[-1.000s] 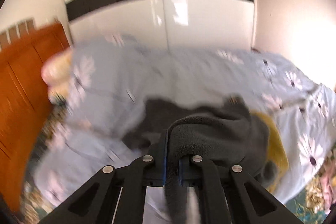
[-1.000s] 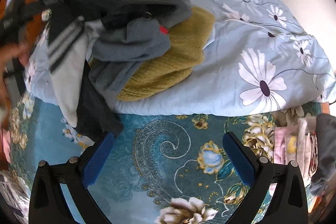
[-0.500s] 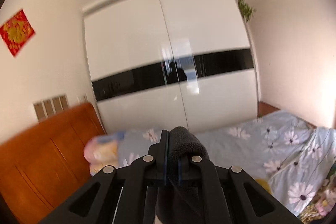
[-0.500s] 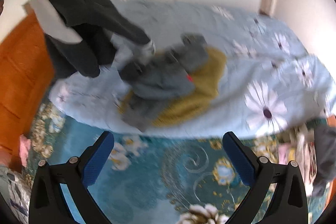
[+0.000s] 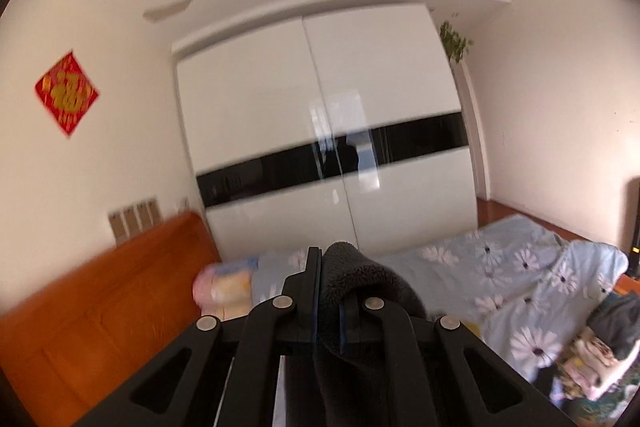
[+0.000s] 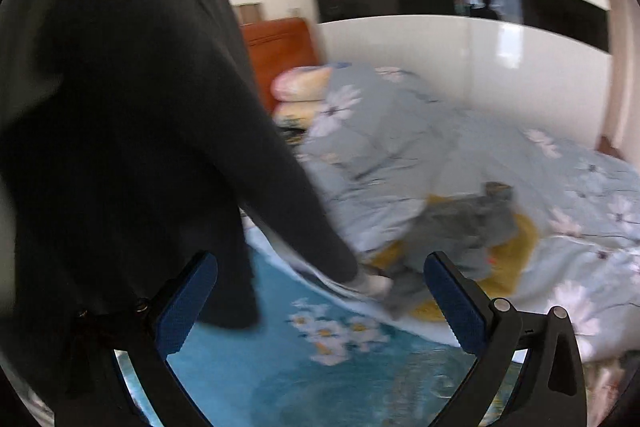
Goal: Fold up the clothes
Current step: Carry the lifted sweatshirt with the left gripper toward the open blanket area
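Observation:
My left gripper (image 5: 330,269) is shut on a fold of a dark fleece garment (image 5: 360,287), held high and facing the wardrobe. In the right wrist view the same dark garment (image 6: 120,107) hangs down and fills the left half, one sleeve trailing toward the bed. My right gripper (image 6: 320,287) stands open with nothing between its blue pads (image 6: 454,301). Beyond it a pile of grey clothes (image 6: 460,227) lies on a mustard knit (image 6: 516,255) on the bed.
A floral light-blue duvet (image 6: 440,147) covers the bed, over a teal patterned sheet (image 6: 320,367). An orange wooden headboard (image 5: 100,307) and pillows (image 5: 224,287) lie to the left. A white wardrobe (image 5: 320,147) stands behind. Stacked clothes (image 5: 600,347) sit at the bed's right.
My left gripper has risen from the pile with the dark garment, which now hangs free. The right gripper view has tilted up from the bed's edge toward the wardrobe.

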